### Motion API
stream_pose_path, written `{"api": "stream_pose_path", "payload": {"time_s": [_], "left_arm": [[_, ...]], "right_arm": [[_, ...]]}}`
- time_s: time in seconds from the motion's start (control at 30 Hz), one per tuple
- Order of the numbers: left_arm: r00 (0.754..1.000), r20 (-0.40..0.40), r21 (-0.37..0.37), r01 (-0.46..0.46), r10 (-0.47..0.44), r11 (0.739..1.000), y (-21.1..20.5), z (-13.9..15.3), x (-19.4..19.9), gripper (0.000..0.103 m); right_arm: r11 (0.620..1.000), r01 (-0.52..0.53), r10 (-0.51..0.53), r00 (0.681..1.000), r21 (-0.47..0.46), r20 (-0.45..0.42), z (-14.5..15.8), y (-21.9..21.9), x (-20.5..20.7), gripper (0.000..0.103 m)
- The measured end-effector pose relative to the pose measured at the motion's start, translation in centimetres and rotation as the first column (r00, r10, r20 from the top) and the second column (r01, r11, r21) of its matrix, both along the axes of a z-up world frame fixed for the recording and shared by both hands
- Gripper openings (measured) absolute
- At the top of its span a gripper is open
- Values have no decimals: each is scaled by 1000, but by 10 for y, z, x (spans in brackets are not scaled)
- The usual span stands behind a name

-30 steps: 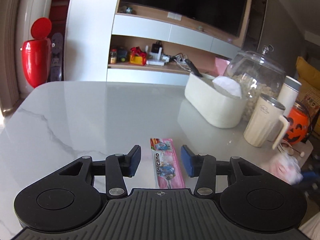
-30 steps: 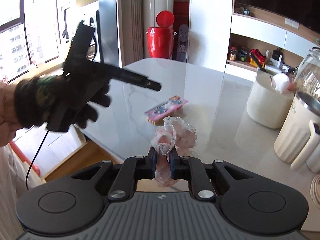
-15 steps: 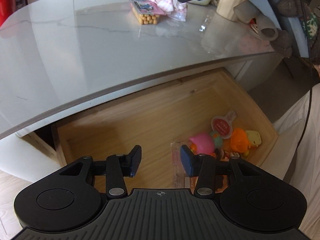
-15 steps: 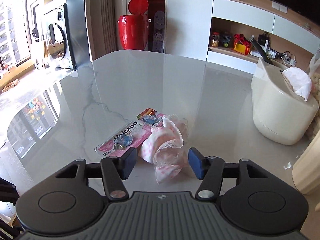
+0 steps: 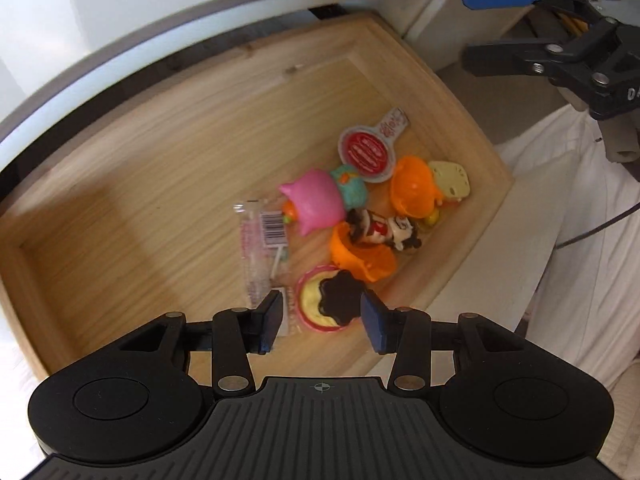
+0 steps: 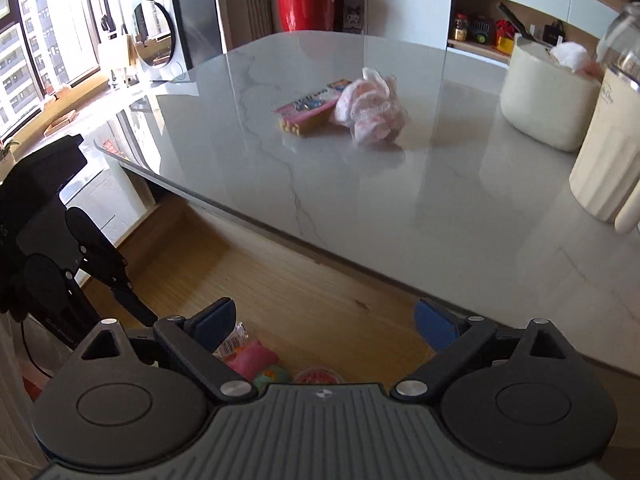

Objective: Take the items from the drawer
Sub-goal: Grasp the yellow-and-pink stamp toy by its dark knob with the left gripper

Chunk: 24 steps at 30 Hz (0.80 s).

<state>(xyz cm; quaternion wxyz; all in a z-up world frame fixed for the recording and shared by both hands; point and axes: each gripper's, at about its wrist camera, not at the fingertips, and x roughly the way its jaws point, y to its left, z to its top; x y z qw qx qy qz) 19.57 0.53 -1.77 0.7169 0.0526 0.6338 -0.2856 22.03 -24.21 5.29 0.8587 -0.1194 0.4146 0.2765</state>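
The wooden drawer (image 5: 120, 216) stands open under the marble table edge. Its right half holds several small toys: a pink pig-like toy (image 5: 316, 204), orange capsule halves (image 5: 360, 260), a figurine (image 5: 384, 232), a red round packet (image 5: 366, 152) and a clear barcoded wrapper (image 5: 266, 252). My left gripper (image 5: 322, 322) points down into the drawer, open, just above a pink-rimmed cake toy (image 5: 326, 300). My right gripper (image 6: 324, 316) hangs over the drawer's far edge, its jaws opening wide with nothing between them. A pink frilly cloth (image 6: 370, 110) and a snack packet (image 6: 310, 110) lie on the table (image 6: 400, 208).
A cream tub (image 6: 548, 100), a cream mug (image 6: 604, 160) and a glass jar (image 6: 624, 36) stand at the table's right. The tabletop overhangs the drawer's back. A person's white clothing (image 5: 580, 240) is just right of the drawer.
My left gripper swung off the tabletop and sank into the drawer over the toys. My right gripper let go of the pink cloth on the table, opened wide and drew back and down.
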Motion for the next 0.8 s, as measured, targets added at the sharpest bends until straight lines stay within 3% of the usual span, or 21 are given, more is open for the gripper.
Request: {"api": "stream_pose_path", "payload": {"time_s": [0.07, 0.17, 0.2, 0.27, 0.4, 0.53, 0.67, 0.8], "left_arm": [[998, -30, 59, 59, -57, 997, -22, -8, 4, 47], [991, -70, 170, 124, -114, 978, -46, -25, 9, 47], [989, -89, 190, 134, -119, 973, -52, -32, 11, 53], [984, -138, 198, 142, -116, 970, -60, -43, 16, 47], [970, -190, 237, 193, -149, 952, -68, -63, 16, 48], [981, -165, 200, 137, -104, 970, -52, -51, 16, 43], [997, -75, 93, 5, 2, 996, -11, -16, 3, 43], [981, 47, -9, -186, 186, 983, 45, 21, -16, 43]], "right_arm": [[998, 42, -43, 999, -38, -21, -9, -2, 5, 96], [998, 69, -69, 997, -10, -19, -6, -9, 6, 96], [997, 72, -72, 997, 6, -25, -4, -11, 6, 96], [997, 69, -69, 997, 19, -20, -2, -13, 7, 96], [998, 57, -56, 998, 18, -25, -5, -16, 5, 98], [998, 69, -69, 997, -13, -43, -11, -17, 10, 98], [997, 73, -75, 995, -35, -67, -19, -16, 11, 98], [998, 24, -29, 996, -66, -89, -28, -7, 9, 98]]}}
